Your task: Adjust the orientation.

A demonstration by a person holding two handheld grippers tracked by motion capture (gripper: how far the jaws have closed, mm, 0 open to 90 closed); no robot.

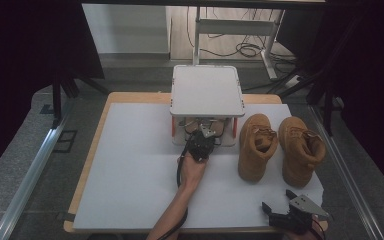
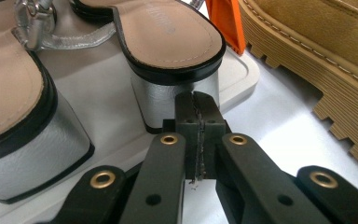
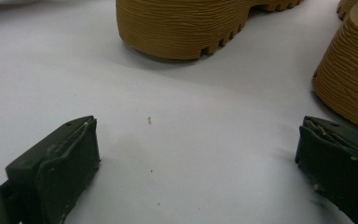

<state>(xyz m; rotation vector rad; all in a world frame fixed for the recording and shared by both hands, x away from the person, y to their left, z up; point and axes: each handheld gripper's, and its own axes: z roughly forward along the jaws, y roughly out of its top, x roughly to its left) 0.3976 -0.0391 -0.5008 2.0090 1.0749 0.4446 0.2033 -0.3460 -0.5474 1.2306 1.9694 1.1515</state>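
A pair of sandals with tan insoles and silver block heels stands on the lower shelf (image 2: 103,88) of a white rack (image 1: 206,90). In the left gripper view, one sandal (image 2: 168,35) is dead ahead and the other sandal (image 2: 9,88) is at the left. My left gripper (image 2: 198,105) is shut with nothing between its jaws, its tips just short of the nearer silver heel (image 2: 158,98). From above, the left gripper (image 1: 203,136) sits at the rack's front. My right gripper (image 1: 279,201) rests open near the table's front right corner. In its own view, the right gripper (image 3: 198,158) is empty.
Two tan boots (image 1: 256,145) (image 1: 300,147) stand right of the rack on the white sheet. Their ribbed heels (image 3: 182,28) (image 3: 349,79) lie ahead of the right gripper. An orange rack post (image 2: 223,21) and a boot sole (image 2: 317,60) flank the left gripper's right side.
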